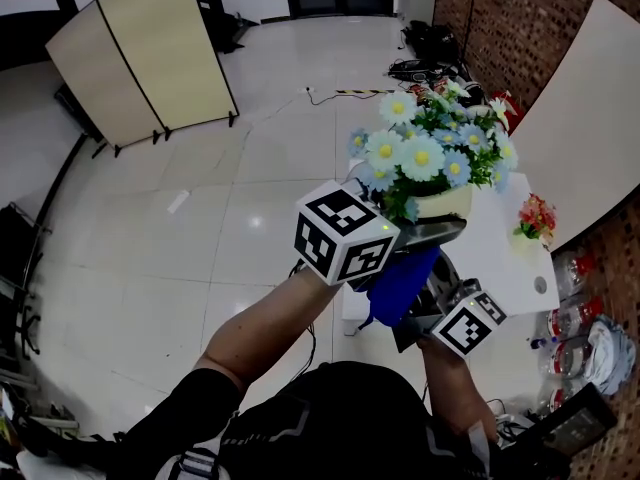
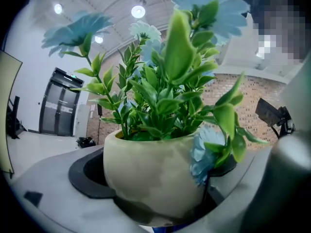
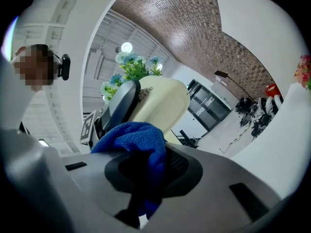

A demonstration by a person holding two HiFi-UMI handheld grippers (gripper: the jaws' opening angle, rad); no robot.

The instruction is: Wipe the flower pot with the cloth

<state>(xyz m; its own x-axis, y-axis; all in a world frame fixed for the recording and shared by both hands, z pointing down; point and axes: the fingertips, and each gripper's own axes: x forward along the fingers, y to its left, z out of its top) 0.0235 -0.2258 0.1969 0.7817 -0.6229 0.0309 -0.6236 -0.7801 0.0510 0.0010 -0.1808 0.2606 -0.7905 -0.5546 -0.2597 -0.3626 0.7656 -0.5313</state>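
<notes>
A cream flower pot (image 1: 446, 203) with blue and white artificial flowers (image 1: 425, 138) is lifted off the white table. My left gripper (image 1: 420, 230) is shut on the flower pot (image 2: 153, 171), whose round body fills the space between the jaws. My right gripper (image 1: 415, 298) sits just below it, shut on a blue cloth (image 1: 400, 283). In the right gripper view the blue cloth (image 3: 138, 152) bunches between the jaws and reaches up against the underside of the pot (image 3: 160, 101). The pot's base is hidden in the head view.
A white table (image 1: 515, 258) stands under and right of the pot, with a small red flower bunch (image 1: 537, 216) on it. A brick wall (image 1: 530, 18) runs on the right. A folding screen (image 1: 150, 53) stands at the far left on the tiled floor.
</notes>
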